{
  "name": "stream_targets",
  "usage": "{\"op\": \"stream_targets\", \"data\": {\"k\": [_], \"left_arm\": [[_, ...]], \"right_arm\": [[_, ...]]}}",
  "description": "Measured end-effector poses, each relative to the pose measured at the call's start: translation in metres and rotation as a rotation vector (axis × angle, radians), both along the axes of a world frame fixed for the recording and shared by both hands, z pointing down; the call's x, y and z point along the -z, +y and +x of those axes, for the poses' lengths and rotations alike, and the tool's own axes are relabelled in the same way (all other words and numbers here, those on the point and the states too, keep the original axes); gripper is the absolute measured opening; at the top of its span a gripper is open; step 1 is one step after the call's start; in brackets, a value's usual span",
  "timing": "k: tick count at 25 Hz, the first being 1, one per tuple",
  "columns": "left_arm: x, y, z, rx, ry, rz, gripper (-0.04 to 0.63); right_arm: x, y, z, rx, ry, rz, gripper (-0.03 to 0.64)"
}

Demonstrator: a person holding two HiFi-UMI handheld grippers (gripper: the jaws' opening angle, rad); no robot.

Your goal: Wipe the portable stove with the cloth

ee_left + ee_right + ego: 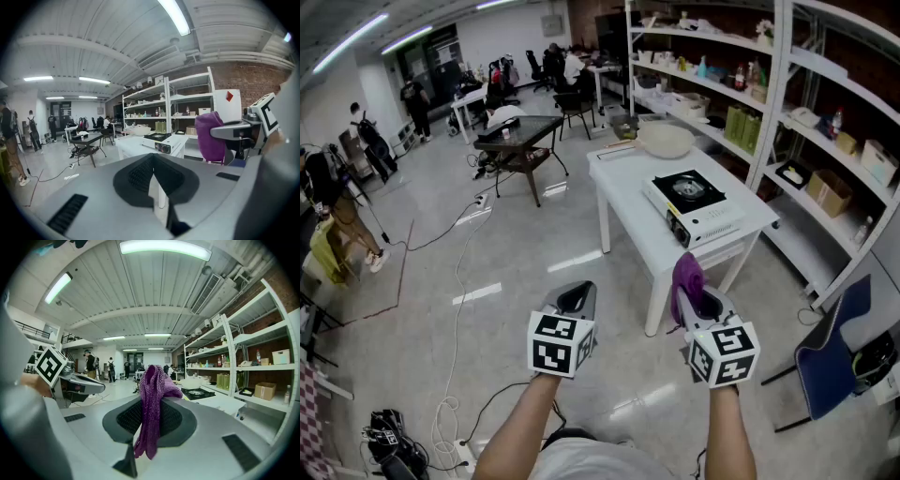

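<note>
Right jaws: closed on the purple cloth (151, 394), pinched partway along, with a bunch above the pads and a tail hanging below.
Left jaws: drawn together to a thin slit, nothing between them.
Right gripper (697, 302): held in the air on the near side of the portable stove (694, 202), well apart from it.
Left gripper (576, 298): level with the right one, farther to the stove's left, also well apart.
Stove: on the near right part of the white table (623, 187), with no cloth on it.
Step in hand: carrying the cloth towards the stove; wiping looks not yet begun.
Next move: likely forward and down, so the hanging tail lands flat on the stove top; the empty left gripper could steady the stove's body.
Head view only: the stretch of floor between both grippers and the stove.
Right gripper view only: how the cloth sits between the pads.
Left gripper view only: the stove's front panel, and the cloth from the side.
</note>
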State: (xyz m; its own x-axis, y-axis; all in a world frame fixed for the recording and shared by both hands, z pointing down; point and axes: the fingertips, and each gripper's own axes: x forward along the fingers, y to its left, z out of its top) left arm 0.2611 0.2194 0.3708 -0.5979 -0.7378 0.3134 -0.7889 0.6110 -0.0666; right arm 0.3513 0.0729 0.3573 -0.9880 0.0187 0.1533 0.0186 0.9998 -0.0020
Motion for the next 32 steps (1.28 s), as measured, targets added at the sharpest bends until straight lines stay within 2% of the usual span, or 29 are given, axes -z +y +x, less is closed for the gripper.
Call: {"op": "stream_targets", "data": {"k": [9,15,20,25,32], "left_arm": [[-0.009,-0.01,-0.007,-0.019,0.014,-0.017,0.003],[-0.017,-0.029,-0.035,-0.044,0.022,-0.026,0.003],[-0.022,-0.05,-0.077,-0.077,0.033,-0.027,0.003],[-0.031,-0.074,-0.137,-0.126,0.054,-0.026,0.003],[-0.037,-0.104,-0.216,-0.235,0.073,-0.042,0.003]], "right_arm": [[-0.008,-0.004,-0.005,-0.002,0.011,-0.02,0.061],[-0.016,-0.017,-0.032,-0.01,0.02,-0.025,0.061],[-0.02,-0.033,-0.071,-0.036,0.037,-0.029,0.061],[-0.028,-0.05,-0.126,-0.083,0.058,-0.041,0.061],[-0.031,-0.069,-0.203,-0.166,0.085,-0.084,0.061]]}}
